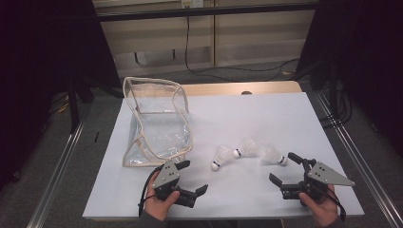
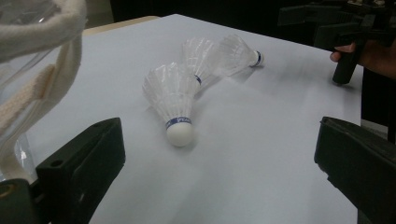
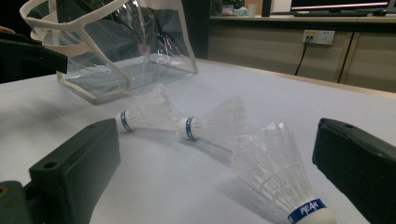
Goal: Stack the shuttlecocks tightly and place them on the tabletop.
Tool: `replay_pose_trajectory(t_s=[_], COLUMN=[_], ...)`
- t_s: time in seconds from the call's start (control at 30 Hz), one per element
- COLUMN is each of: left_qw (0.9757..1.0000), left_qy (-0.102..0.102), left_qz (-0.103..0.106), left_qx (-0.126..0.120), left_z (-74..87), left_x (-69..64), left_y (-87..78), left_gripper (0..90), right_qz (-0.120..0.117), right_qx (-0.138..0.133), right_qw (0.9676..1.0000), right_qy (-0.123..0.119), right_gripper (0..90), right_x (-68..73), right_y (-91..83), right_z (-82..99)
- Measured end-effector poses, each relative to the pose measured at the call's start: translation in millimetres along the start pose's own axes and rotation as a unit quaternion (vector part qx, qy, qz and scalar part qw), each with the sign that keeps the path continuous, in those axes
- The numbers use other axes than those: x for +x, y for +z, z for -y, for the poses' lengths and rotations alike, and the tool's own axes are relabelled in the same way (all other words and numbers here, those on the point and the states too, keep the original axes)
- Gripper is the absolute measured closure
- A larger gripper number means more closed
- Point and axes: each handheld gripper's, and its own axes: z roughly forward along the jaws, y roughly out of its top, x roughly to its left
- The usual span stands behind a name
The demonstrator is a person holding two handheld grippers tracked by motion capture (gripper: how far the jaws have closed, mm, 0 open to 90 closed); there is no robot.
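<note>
Far left on the white table: clear plastic bag with cream trim, mouth gaping, standing well apart from anything I hold. Just below its front corner is my left gripper, jaws spread wide, nothing between them, resting low near the table edge. Next along, three shuttlecocks in a loose row: left shuttlecock lies on its side, cork toward me; middle shuttlecock has its cork touching or nearly touching the first one's skirt (hard to tell which from above); right shuttlecock lies just beside my right gripper, also with jaws wide apart and empty, its upper jaw close to that cork. In the right gripper view the nearest one sits between my jaws, blue band and cork at the bottom. Handling guess: these are very light, feather skirts thin and easily crushed, and they'll roll or skid on the smooth sheet if nudged. I'd pinch at the cork or the banded base, which looks firm, not the feathers, and close gently. The bag looks soft and floppy, so its rim may need holding open
</note>
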Motion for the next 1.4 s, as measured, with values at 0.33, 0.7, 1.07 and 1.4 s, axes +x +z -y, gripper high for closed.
replay_pose_trajectory(t_s=[0.33,0.7,1.07,1.4], left_qw=[1.0000,0.9998,0.9996,0.9993], left_qy=[-0.002,-0.010,-0.014,-0.021], left_qz=[0.003,0.002,-0.001,0.001], left_qx=[0.007,0.015,0.023,0.031], left_z=[-4.8,-9.0,-13.1,-16.8], left_x=[-6.1,-9.0,-12.0,-14.7], left_y=[11.6,24.4,37.0,48.4], left_gripper=[1.8,1.9,2.0,2.1], right_qz=[-0.001,0.002,-0.001,-0.002], right_qx=[-0.001,-0.003,-0.003,0.000], right_qw=[1.0000,1.0000,1.0000,1.0000], right_qy=[0.000,-0.002,-0.001,-0.003], right_gripper=[0.3,0.3,0.3,0.3], right_x=[0.2,-0.4,-0.2,0.7], right_y=[-0.3,-0.8,-0.2,0.4], right_z=[-0.6,-1.4,-1.5,-1.7])
